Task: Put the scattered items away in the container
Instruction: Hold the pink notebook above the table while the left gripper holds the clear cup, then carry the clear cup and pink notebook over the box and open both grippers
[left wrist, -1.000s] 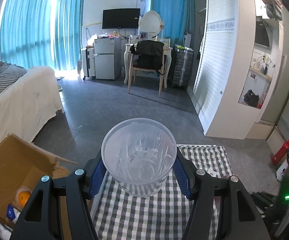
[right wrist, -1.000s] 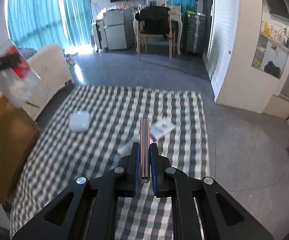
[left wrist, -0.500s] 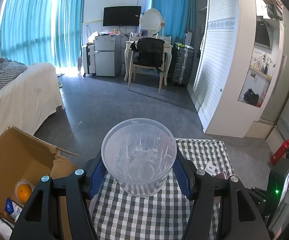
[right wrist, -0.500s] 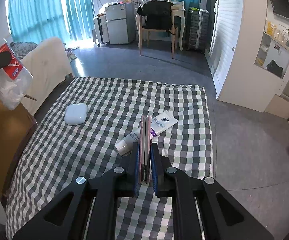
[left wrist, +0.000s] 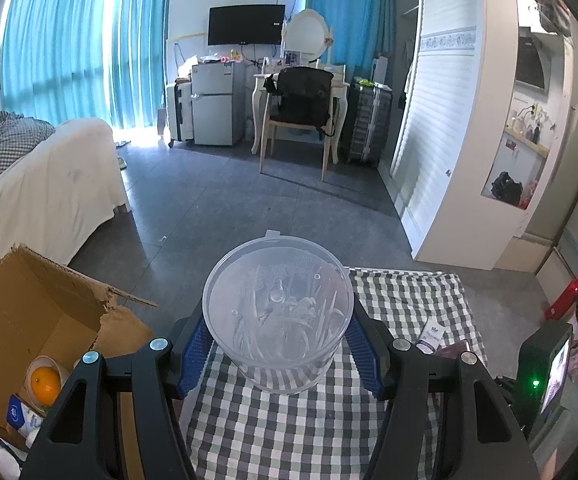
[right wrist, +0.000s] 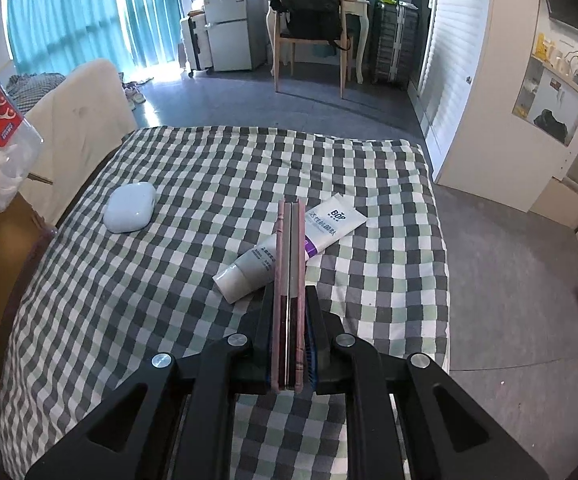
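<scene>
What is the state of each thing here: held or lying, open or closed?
Left gripper: shut on the clear tub.
Clear tub: held, base toward camera.
Right gripper: shut on a pink flat case.
Pink flat case: held on edge.
White tube: lying on the checked cloth.
White case: lying, closed.
Cardboard box: open.

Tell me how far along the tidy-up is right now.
Partly done: the cardboard box already holds an orange and a few packets. In hand: the left gripper clamps a clear tub of cotton swabs; the right gripper pinches a thin pink case. Left on the checked cloth: a white earbud case and a toothpaste tube.
</scene>
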